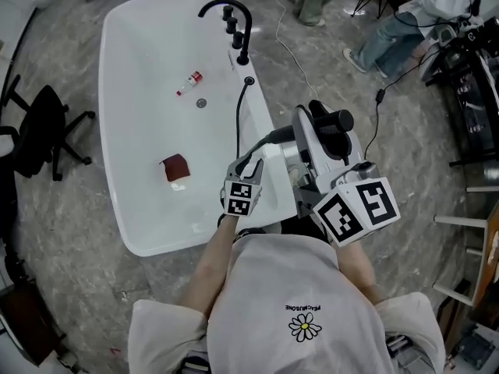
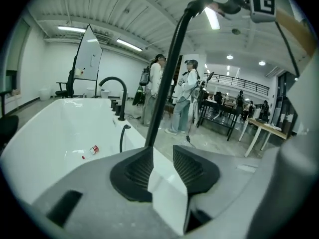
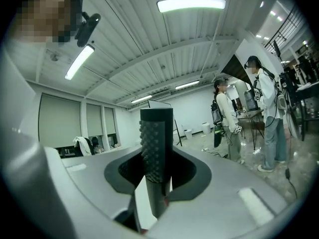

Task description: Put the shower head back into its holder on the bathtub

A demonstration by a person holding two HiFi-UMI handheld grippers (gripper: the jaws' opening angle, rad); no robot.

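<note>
Jaws of my right gripper [image 3: 157,158] clamp the shower head [image 3: 156,128]; my left gripper [image 2: 162,156] stands open, the hose [image 2: 167,83] rising beside one pad.

Head view: camera above the person, facing steeply down; whole bathtub [image 1: 148,76] seen from well above, faucet [image 1: 234,22] at its far end.

Left gripper view: just behind the left gripper [image 2: 162,156], low by the tub's near end, facing about level along the bathtub [image 2: 45,133] to the faucet [image 2: 113,91]. Both are shared with the head view.

Right gripper view: behind the right gripper [image 3: 155,166], facing out across the room, shower head [image 3: 156,138] very close. Standing people [image 3: 224,118] are probably the same people [image 2: 187,98] the left gripper view shows.
</note>
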